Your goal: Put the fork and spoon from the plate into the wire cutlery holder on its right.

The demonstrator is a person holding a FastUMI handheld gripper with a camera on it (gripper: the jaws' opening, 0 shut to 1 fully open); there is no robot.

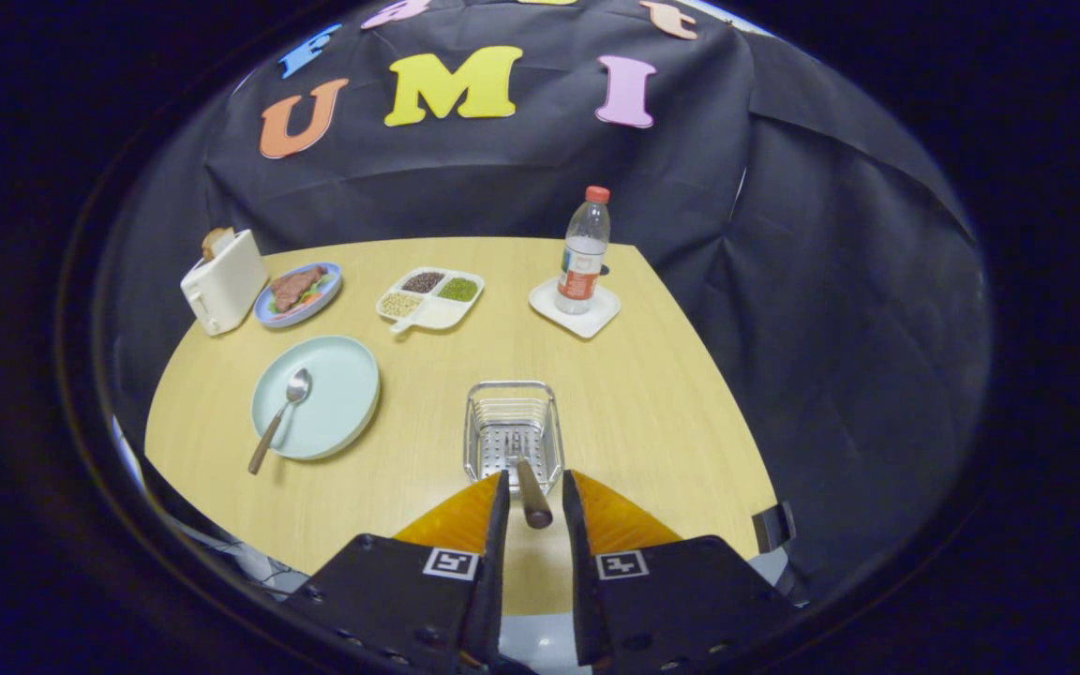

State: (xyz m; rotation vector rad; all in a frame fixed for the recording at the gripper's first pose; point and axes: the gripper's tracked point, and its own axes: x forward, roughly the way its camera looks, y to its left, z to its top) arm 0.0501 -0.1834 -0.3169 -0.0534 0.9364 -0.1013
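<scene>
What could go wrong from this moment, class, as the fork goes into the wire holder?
1. The gripper has the fork between its fingers, over the near rim of the wire cutlery holder; released here, the fork might catch the rim or fall outside.
2. The holder looks light, so a nudge could tip it.
3. The spoon overhangs the plate edge and may slide when gripped.

The tool (534, 495) seemingly grips the fork (531, 489) over the wire holder (513, 433); the spoon (279, 416) lies on the plate (338, 398).
</scene>
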